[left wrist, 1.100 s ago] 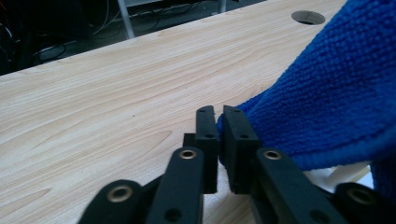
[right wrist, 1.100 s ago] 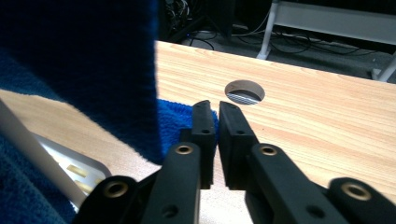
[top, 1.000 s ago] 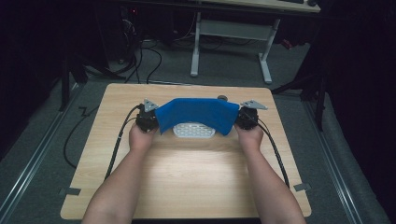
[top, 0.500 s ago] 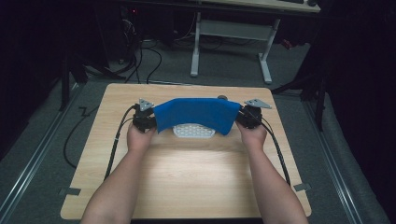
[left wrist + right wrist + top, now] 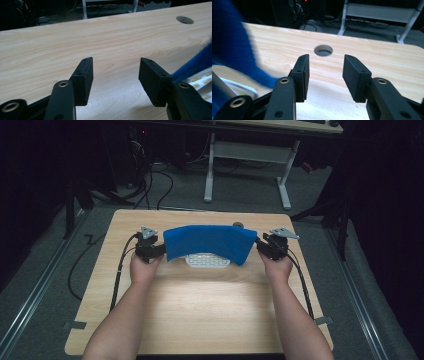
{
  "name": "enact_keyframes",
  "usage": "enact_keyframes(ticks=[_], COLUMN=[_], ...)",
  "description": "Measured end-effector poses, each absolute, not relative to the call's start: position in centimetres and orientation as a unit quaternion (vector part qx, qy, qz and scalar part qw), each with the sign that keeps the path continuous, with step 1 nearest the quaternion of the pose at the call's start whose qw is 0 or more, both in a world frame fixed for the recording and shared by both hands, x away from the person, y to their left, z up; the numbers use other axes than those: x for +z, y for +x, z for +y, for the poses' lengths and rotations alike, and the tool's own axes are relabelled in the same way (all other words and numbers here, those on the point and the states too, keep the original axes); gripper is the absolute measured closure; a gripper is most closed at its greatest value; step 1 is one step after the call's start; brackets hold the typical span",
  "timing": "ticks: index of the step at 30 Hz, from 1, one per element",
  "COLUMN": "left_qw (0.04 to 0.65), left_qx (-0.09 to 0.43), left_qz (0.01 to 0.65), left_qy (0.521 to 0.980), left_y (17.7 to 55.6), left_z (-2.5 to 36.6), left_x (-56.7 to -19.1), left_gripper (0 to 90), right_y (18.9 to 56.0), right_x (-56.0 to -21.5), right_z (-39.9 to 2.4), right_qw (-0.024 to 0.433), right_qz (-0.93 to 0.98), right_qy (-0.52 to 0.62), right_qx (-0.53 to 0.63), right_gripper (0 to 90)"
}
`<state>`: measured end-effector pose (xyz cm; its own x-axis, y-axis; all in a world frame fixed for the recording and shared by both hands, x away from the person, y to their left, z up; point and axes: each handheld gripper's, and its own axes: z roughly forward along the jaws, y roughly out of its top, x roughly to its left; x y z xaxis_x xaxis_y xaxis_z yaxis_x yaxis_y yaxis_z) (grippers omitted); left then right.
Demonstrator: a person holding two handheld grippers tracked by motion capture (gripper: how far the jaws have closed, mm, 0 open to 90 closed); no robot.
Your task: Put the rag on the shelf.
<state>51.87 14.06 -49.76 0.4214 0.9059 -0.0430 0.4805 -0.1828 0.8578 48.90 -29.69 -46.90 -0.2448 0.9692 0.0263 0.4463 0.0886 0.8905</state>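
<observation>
Release step: blue cloth (image 5: 207, 242) lies draped over the white keyboard (image 5: 207, 261) at mid-table (image 5: 200, 310). Left gripper (image 5: 159, 251) and right gripper (image 5: 261, 247) flank its ends; both sets of jaws have just been opening and stand spread, nothing between them. Judged next: draw both hands clear without snagging the cloth edges.

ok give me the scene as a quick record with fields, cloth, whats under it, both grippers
cloth: blue cloth draped over a white keyboard
surface: wooden table, round hole at far edge
left gripper: jaws have just been opening, nothing between them, cloth beside it
right gripper: jaws have just been opening, nothing between them, cloth beside it
</observation>
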Motion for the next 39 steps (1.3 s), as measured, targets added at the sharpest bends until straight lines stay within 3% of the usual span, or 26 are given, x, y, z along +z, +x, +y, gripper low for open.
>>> enact_keyframes(ticks=[22, 31, 39], left_qw=[0.410, 0.412, 0.431], left_qx=[0.261, 0.283, 0.262], left_qz=[0.481, 0.478, 0.461], left_qy=[0.730, 0.722, 0.730], left_y=[49.8, 44.8, 39.1], left_z=[14.9, 15.4, 15.9], left_x=[-50.8, -49.7, -49.4], left_gripper=[47.3, 47.7, 46.2], right_y=[48.3, 44.0, 38.4], right_x=[-48.8, -47.4, -47.0], right_z=[-30.6, -31.2, -30.8], right_qw=[0.312, 0.322, 0.330], right_qz=[0.685, 0.676, 0.679], right_qy=[0.534, 0.528, 0.507], right_qx=[0.385, 0.401, 0.416], right_gripper=[56.0, 54.2, 50.5])
